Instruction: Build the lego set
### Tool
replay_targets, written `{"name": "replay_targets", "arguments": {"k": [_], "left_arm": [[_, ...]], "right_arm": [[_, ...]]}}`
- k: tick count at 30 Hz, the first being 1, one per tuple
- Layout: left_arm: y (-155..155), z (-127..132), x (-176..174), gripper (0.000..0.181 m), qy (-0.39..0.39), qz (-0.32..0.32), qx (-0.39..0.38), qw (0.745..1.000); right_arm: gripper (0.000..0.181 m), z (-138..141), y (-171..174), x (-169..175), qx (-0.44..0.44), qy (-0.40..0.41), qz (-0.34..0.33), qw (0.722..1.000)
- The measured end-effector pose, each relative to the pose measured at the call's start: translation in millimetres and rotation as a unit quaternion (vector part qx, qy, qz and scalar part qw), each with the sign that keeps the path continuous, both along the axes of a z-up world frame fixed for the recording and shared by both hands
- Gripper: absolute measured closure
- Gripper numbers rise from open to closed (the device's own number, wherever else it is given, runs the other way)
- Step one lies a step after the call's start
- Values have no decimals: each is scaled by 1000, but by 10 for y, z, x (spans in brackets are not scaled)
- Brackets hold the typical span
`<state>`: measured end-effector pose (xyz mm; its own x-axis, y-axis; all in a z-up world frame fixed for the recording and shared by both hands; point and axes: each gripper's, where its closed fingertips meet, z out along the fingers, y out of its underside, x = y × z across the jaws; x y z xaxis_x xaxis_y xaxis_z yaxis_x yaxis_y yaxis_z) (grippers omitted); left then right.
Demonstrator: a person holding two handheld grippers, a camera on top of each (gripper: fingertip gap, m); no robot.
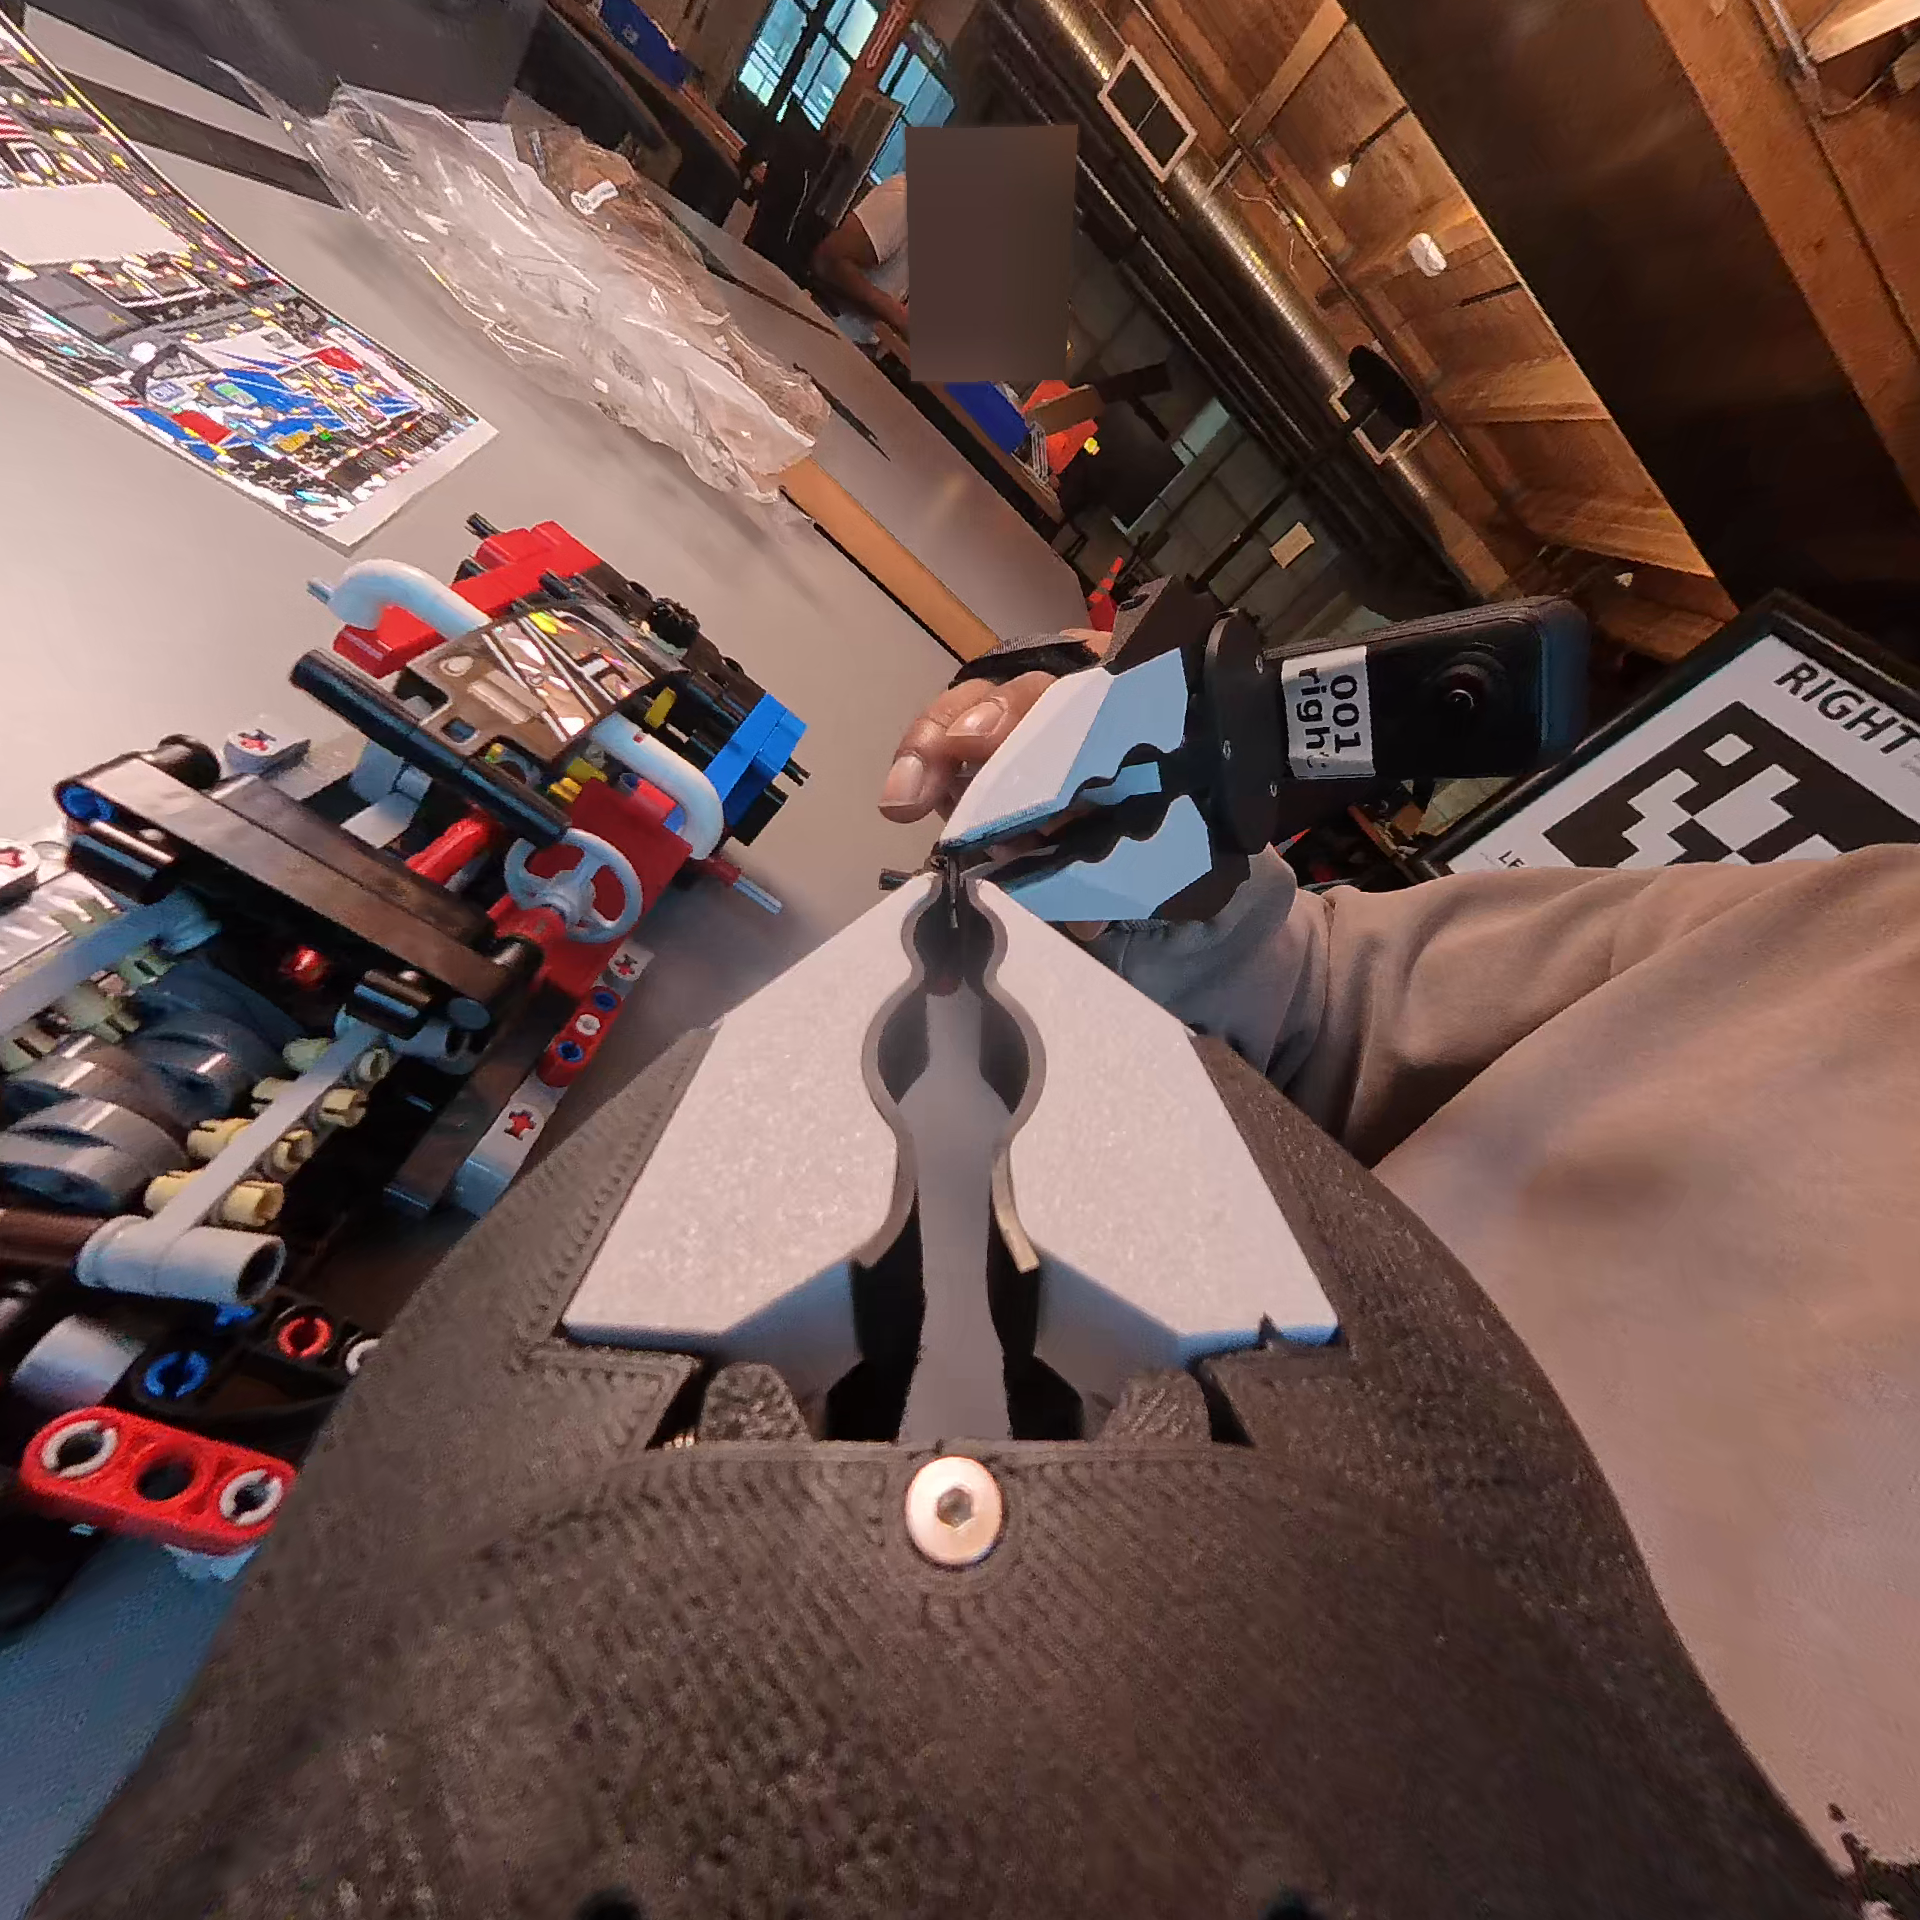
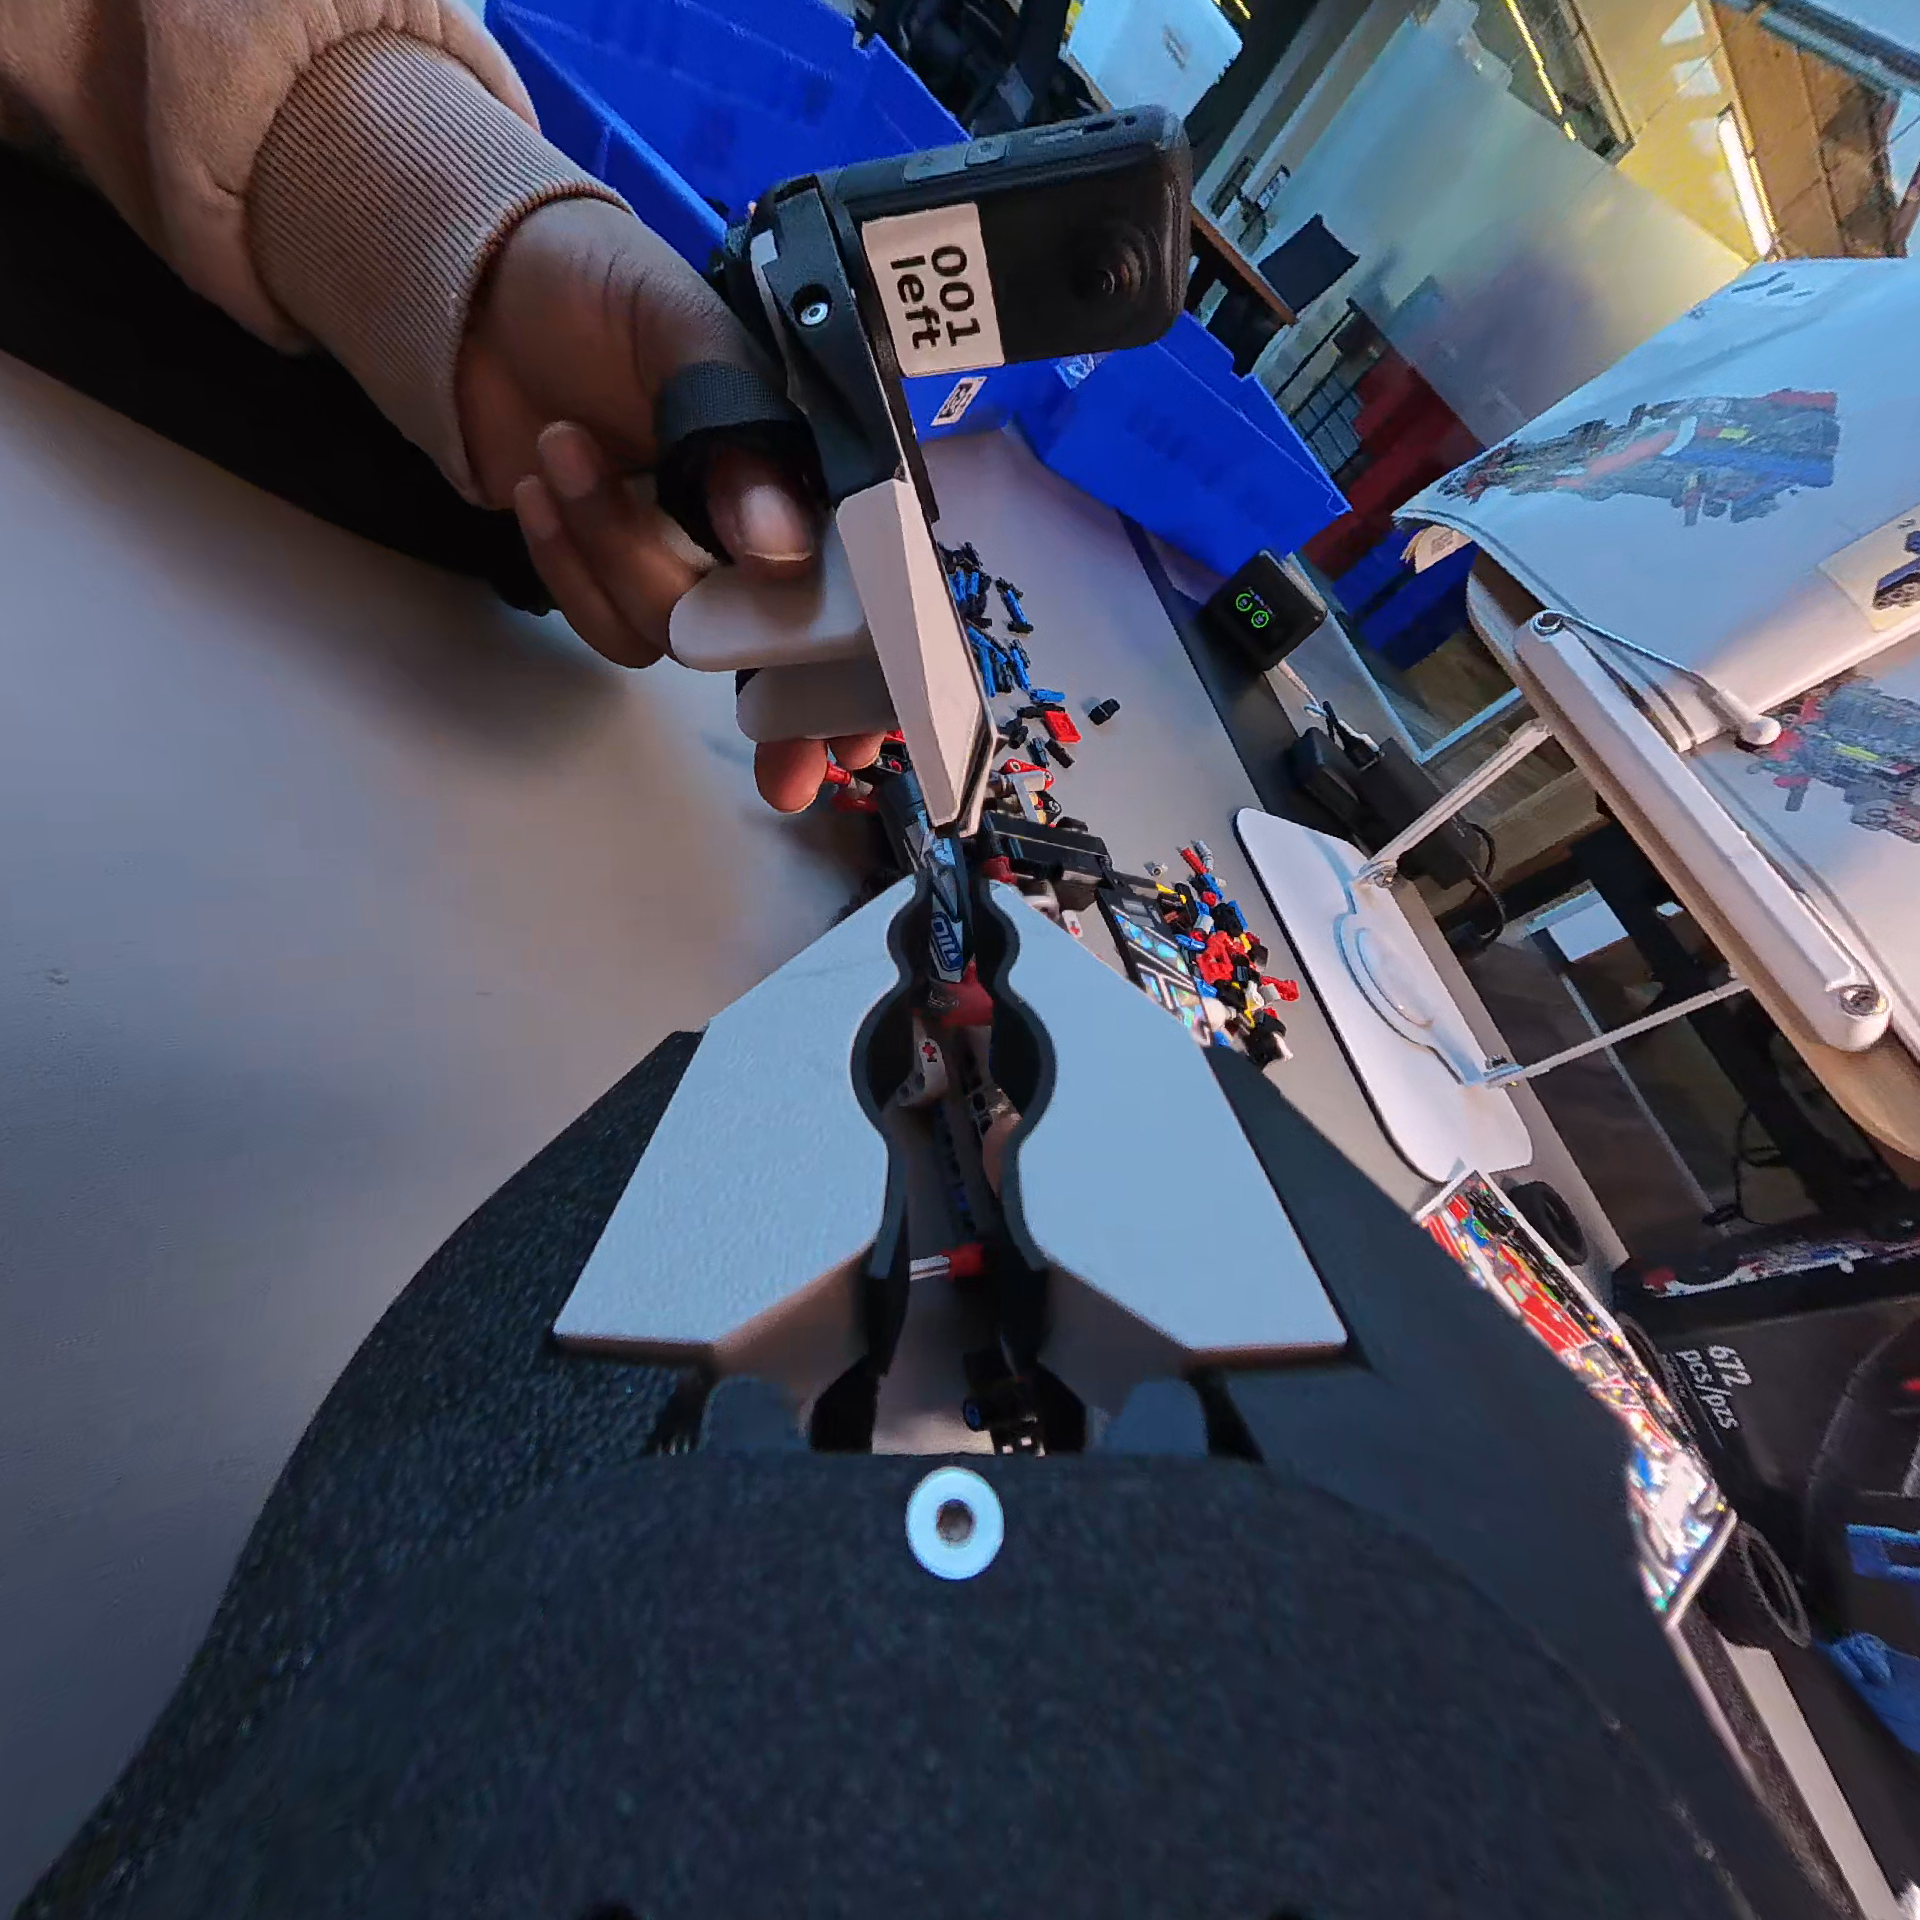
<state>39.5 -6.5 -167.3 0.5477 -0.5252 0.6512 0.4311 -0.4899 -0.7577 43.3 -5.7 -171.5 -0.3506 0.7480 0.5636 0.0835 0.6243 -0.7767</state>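
A half-built Lego vehicle (image 1: 468, 831) in red, black, blue and grey lies on the grey table (image 1: 156, 623) to the left of my left gripper. My left gripper (image 1: 951, 888) is shut on the edge of a small thin piece (image 1: 951, 914) with a blue and white print (image 2: 943, 925). My right gripper (image 2: 951, 904) is shut on the same piece from the other side. The two tips meet above the table. In the left wrist view the right gripper (image 1: 951, 857) comes in from the right. In the right wrist view the left gripper (image 2: 951, 821) comes down from above. Most of the piece is hidden between the fingers.
A shiny sticker sheet (image 1: 208, 343) and crumpled clear bags (image 1: 582, 281) lie behind the model. A pile of loose small bricks (image 2: 1226, 956) sits past the grippers. An open instruction booklet on a white stand (image 2: 1714, 468), blue bins (image 2: 727, 94) and a small black device (image 2: 1262, 608) stand around the table's far side. The grippers are tip to tip, or close to it.
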Motion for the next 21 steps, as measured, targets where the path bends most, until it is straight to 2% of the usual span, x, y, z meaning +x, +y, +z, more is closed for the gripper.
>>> {"name": "replay_targets", "arguments": {"k": [3,6,12,21], "left_arm": [[21,-6,-4,181,-9,1,-6,1000],[38,-5,-31,181,-15,7,-7,1000],[24,16,-57,181,-42,3,-6,999],[1,-13,-14,181,-35,-5,-5,999]], "right_arm": [[160,-31,29,-11,4,-4,-4,1000],[154,-31,59,-24,14,2,-12,1000],[158,-54,36,-16,12,-3,-8,1000],[173,-75,-22,-13,8,-10,1,1000]]}}
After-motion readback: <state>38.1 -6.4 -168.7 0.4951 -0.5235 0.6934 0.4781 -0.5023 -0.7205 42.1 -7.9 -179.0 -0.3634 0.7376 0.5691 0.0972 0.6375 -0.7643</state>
